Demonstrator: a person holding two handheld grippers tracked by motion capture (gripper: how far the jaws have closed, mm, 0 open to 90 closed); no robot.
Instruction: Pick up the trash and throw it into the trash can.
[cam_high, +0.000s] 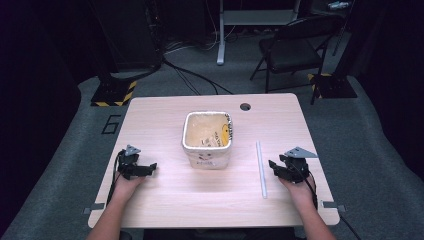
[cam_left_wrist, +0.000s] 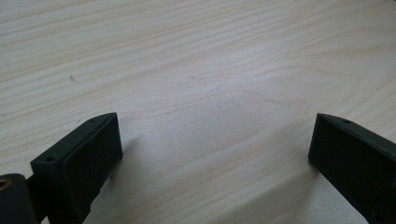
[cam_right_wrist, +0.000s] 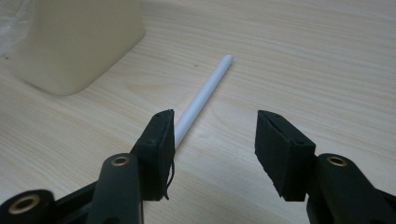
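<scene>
A cream square bin (cam_high: 207, 139) lined with a clear bag stands in the middle of the light wooden table (cam_high: 165, 195); in the right gripper view its corner (cam_right_wrist: 74, 42) fills the upper left. A thin white rod (cam_high: 261, 169) lies flat to the bin's right, running near to far. My right gripper (cam_high: 273, 166) sits just right of the rod, open, nothing between its jaws; in its own view the rod (cam_right_wrist: 205, 91) passes behind the left jaw. My left gripper (cam_high: 151, 168) rests low at the table's left, jaws wide open over bare wood (cam_left_wrist: 210, 116).
A round cable hole (cam_high: 245, 106) sits near the table's far edge. Beyond the table stand a black folding chair (cam_high: 292, 47), a white desk leg (cam_high: 220, 35) and yellow-black striped stand bases (cam_high: 114, 93). Cables run over the grey carpet.
</scene>
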